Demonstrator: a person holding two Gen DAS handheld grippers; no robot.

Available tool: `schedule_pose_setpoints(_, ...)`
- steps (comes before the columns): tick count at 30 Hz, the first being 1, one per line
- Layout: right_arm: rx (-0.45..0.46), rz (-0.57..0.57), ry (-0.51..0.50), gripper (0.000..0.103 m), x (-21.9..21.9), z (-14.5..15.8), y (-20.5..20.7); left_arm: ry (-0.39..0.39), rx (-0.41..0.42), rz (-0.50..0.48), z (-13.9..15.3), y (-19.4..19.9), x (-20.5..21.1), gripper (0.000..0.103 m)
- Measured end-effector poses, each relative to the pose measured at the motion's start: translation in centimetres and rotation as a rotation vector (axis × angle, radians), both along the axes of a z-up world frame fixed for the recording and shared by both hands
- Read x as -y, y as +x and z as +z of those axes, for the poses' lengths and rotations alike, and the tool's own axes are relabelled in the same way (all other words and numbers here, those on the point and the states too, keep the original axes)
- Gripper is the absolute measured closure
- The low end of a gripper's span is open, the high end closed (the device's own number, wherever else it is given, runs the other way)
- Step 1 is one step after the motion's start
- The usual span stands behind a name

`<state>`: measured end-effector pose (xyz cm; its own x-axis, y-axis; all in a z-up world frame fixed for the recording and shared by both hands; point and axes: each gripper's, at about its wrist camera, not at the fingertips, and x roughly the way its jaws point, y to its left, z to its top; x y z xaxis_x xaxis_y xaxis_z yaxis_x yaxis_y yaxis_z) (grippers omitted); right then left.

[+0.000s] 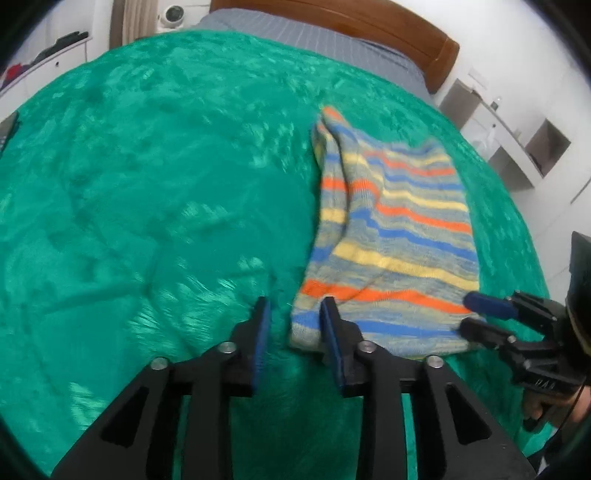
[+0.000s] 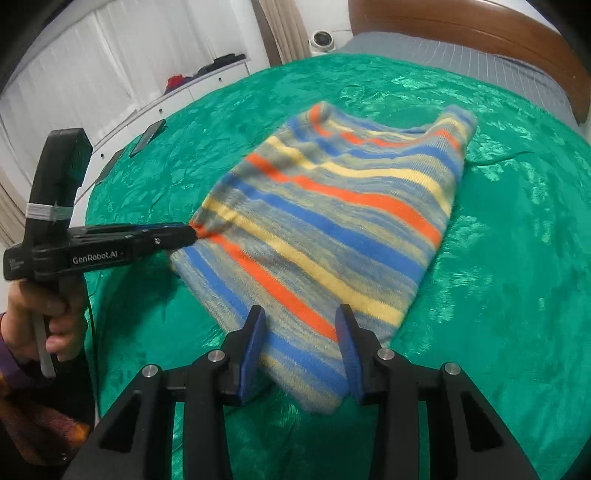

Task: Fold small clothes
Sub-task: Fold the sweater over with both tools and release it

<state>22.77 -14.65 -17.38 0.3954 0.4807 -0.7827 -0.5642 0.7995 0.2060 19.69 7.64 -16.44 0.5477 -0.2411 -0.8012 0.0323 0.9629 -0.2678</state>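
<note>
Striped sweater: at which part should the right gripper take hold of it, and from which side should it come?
Grip the striped sweater at its near hem corner, coming from the near edge of the green blanket. That corner lies flat and points between the open jaws of the right gripper, so a low forward approach should probably suffice.

Green plush blanket [image 2: 498, 258], spread over the bed. Grey striped sheet [image 1: 314, 33] showing beyond its far edge. Brown wooden headboard [image 1: 369, 22] behind. White round device [image 2: 322, 40] beside the sheet. White low cabinet [image 2: 207, 83] with dark and red items on top. White open shelving [image 1: 517, 147] against the wall.
</note>
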Motion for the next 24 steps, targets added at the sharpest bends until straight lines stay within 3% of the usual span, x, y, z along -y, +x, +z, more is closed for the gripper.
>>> schedule_pose_setpoints(3, 0.042, -0.023, 0.025, 0.063, 1.2, 2.8, 0.5, 0.000, 0.069, -0.015, 2.3, 2.0, -0.4, 0.031)
schedule_pose_setpoints(6, 0.096, -0.081, 0.038, 0.063, 1.9, 5.0, 4.1, -0.012, 0.093, -0.058, 3.4, 5.5, 0.9, 0.023)
schedule_pose_setpoints(9, 0.091, -0.125, 0.051, 0.063, 1.6, 4.9, 7.8, 0.041, 0.063, -0.084, 2.4, 9.0, 2.5, 0.022)
schedule_pose_setpoints(12, 0.007, -0.170, 0.033, 0.063, 1.3, 1.8, 11.0, 0.122, -0.022, -0.065, -0.6, 11.7, 3.1, 0.038)
schedule_pose_setpoints(13, -0.030, -0.180, 0.024, 0.063, 1.3, 0.4, 11.6, 0.108, -0.045, -0.062, -1.4, 12.0, 2.8, 0.038)
schedule_pose_setpoints(15, -0.009, -0.181, 0.032, 0.063, 0.7, 0.1, 12.3, 0.062, -0.036, -0.049, -1.3, 11.4, 2.0, 0.038)
schedule_pose_setpoints(20, 0.053, -0.195, 0.031, 0.062, 0.7, 2.9, 9.0, 0.014, 0.022, -0.068, 1.3, 7.4, 0.9, 0.034)
schedule_pose_setpoints(24, 0.073, -0.129, 0.062, 0.062, 0.1, 4.7, 4.4, 0.025, 0.010, -0.094, 0.9, 4.5, 0.8, 0.032)
